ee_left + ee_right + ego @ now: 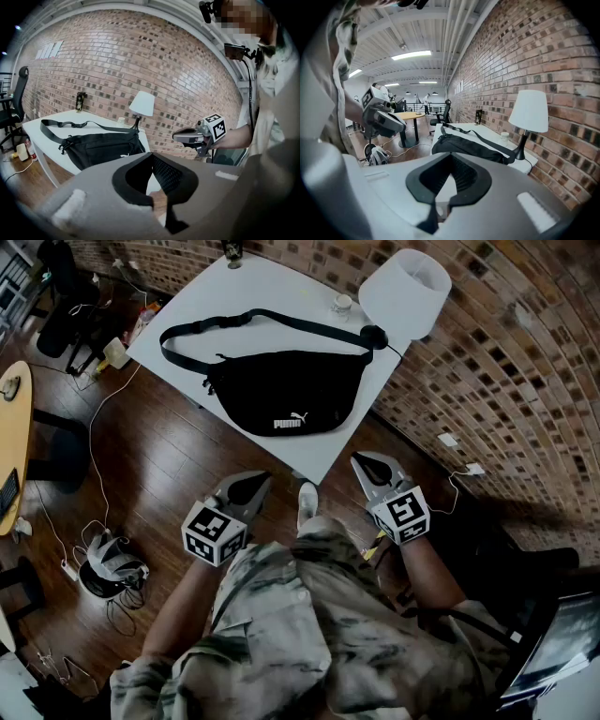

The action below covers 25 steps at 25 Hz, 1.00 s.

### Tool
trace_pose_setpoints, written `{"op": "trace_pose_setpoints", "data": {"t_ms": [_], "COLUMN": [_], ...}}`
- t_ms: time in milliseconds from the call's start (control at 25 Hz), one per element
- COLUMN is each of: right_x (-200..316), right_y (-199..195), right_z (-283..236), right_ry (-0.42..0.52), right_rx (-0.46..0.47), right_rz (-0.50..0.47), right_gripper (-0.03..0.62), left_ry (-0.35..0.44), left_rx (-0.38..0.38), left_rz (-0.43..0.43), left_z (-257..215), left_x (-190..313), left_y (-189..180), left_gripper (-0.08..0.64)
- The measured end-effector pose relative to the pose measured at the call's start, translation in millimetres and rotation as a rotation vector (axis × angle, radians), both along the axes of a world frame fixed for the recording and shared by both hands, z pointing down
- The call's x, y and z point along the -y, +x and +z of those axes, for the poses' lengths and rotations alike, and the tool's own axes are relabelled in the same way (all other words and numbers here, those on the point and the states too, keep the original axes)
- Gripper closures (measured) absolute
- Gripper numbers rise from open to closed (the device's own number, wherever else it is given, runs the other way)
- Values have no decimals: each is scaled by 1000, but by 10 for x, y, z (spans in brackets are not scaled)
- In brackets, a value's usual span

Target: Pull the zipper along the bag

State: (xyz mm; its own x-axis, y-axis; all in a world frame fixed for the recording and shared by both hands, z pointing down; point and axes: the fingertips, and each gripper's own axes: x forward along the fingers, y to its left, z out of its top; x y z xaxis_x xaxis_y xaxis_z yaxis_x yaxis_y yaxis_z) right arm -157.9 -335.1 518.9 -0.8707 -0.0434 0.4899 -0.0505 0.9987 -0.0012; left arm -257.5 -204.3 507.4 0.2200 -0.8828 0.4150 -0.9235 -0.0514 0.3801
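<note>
While the reach is not yet begun: white table [272, 296], twelve o'clock, bears black Puma waist bag [291, 395] mid-top. Left gripper [258, 481] at bag's seven o'clock, right gripper [364, 465] at five: jaws together, empty, clear of bag. Next, likely: approach, open, pinch zipper pull.

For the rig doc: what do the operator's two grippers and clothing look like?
The left gripper and right gripper match: grey tapered shells with black textured pads inside the jaws, and each carries a white cube printed with black square markers. The person wears a pale camouflage-print shirt.
</note>
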Motion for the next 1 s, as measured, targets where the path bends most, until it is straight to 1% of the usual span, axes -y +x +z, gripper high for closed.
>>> {"op": "trace_pose_setpoints", "data": {"t_ms": [160, 240, 360, 440, 520, 680, 880, 1000], "right_x": [773, 1045, 1330, 1474, 1568, 1625, 1628, 1632], "right_y": [-494, -719, -1015, -1183, -1326, -1497, -1509, -1444], "right_z": [210, 353, 589, 756, 941, 1265, 1461, 1566], "right_ry": [14, 18, 14, 6, -5, -27, -51, -57], "right_rx": [-15, -39, -69, -98, -138, -214, -268, -305], "right_rz": [-72, -122, -172, -192, -208, -232, -213, -195], "right_gripper": [588, 588, 588, 588, 588, 588, 588, 588], "left_ry": [-52, -76, -159, -211, -255, -327, -414, -449], "left_rx": [47, 82, 103, 140, 181, 221, 282, 276], "left_rz": [6, 7, 24, 19, 17, 47, 72, 88], "left_z": [274, 429, 687, 871, 1063, 1428, 1688, 1786], "left_x": [891, 1272, 1674, 1888, 2066, 2309, 2441, 2451], "left_y": [-161, -221, -237, -282, -322, -305, -326, -324], "left_gripper": [554, 520, 489, 477, 465, 446, 446, 456]}}
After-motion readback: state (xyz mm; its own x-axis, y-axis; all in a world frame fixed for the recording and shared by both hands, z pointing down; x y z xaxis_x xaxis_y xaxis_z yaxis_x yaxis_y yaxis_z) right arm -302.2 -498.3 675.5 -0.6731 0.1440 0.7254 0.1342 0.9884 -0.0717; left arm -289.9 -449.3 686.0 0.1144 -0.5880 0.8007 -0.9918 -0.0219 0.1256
